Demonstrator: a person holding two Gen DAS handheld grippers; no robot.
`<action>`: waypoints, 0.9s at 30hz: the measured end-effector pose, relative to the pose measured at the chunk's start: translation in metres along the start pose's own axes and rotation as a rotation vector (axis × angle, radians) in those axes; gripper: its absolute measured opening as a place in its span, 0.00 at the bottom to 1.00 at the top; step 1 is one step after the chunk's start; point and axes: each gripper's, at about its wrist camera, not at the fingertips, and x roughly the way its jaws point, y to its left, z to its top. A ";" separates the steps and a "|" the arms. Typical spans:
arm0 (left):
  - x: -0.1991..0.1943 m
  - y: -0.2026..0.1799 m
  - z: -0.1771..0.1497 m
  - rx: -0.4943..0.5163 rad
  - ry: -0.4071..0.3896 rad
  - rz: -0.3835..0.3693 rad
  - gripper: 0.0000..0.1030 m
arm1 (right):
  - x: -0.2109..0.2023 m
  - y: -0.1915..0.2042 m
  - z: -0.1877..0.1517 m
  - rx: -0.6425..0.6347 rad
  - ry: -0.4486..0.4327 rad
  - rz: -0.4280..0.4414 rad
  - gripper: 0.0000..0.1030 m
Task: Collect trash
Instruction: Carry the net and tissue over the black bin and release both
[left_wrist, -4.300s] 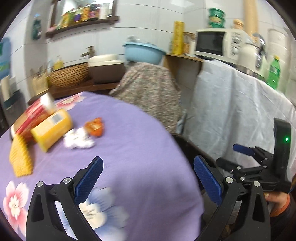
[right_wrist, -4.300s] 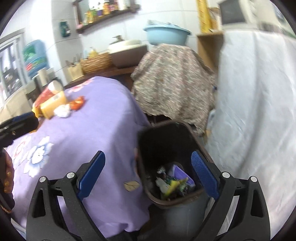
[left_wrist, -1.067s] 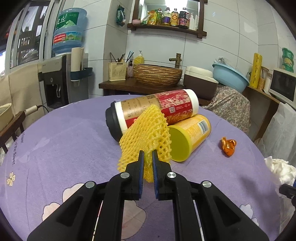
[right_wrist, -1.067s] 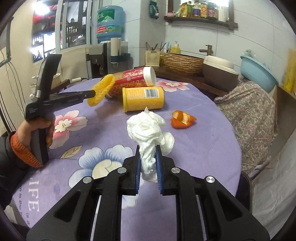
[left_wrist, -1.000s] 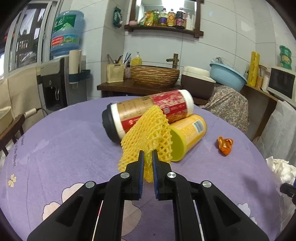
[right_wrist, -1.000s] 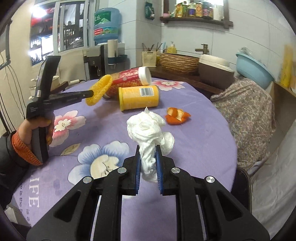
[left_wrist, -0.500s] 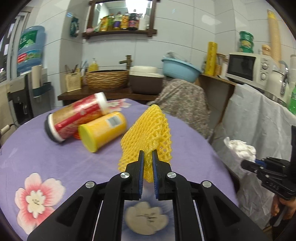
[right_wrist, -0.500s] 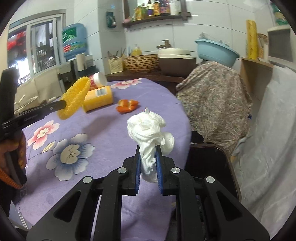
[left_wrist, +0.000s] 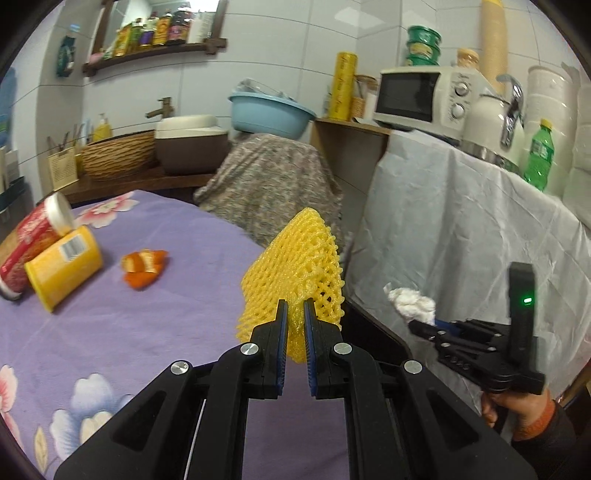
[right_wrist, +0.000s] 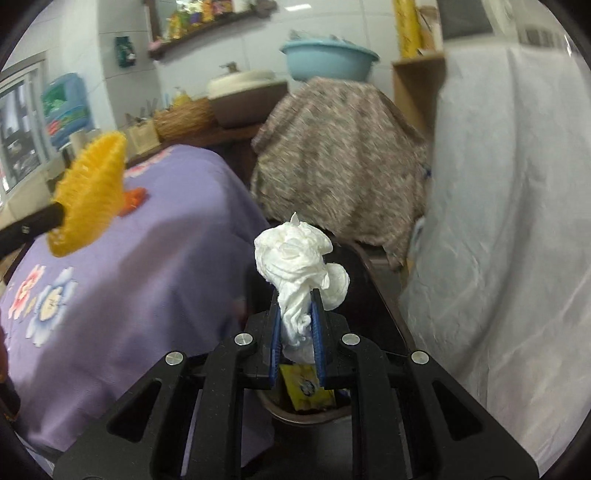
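Observation:
My left gripper (left_wrist: 294, 314) is shut on a yellow foam fruit net (left_wrist: 295, 277) and holds it above the table's right edge, near the dark trash bin (left_wrist: 373, 332). My right gripper (right_wrist: 295, 306) is shut on a crumpled white tissue (right_wrist: 295, 258) and holds it over the open bin (right_wrist: 373, 291), which has trash inside. The right gripper with the tissue also shows in the left wrist view (left_wrist: 417, 317); the net also shows in the right wrist view (right_wrist: 88, 195). Orange peel (left_wrist: 144, 267) lies on the purple tablecloth (left_wrist: 110, 321).
A yellow canister (left_wrist: 62, 267) and a red canister (left_wrist: 33, 236) lie on their sides at the table's left. A cloth-draped stand (left_wrist: 273, 184) and a white-covered counter (left_wrist: 461, 221) with a microwave (left_wrist: 424, 98) close in around the bin.
Both grippers have swung right, away from the table's middle toward the bin, each carrying its item. The tissue now hangs over the bin opening.

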 end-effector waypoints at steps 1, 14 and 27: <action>0.005 -0.005 0.000 0.006 0.010 -0.008 0.09 | 0.008 -0.007 -0.004 0.012 0.021 -0.012 0.15; 0.069 -0.062 -0.001 0.029 0.158 -0.135 0.09 | 0.084 -0.040 -0.048 0.114 0.160 -0.034 0.36; 0.124 -0.092 -0.009 0.097 0.276 -0.095 0.09 | 0.041 -0.054 -0.070 0.179 0.132 -0.093 0.70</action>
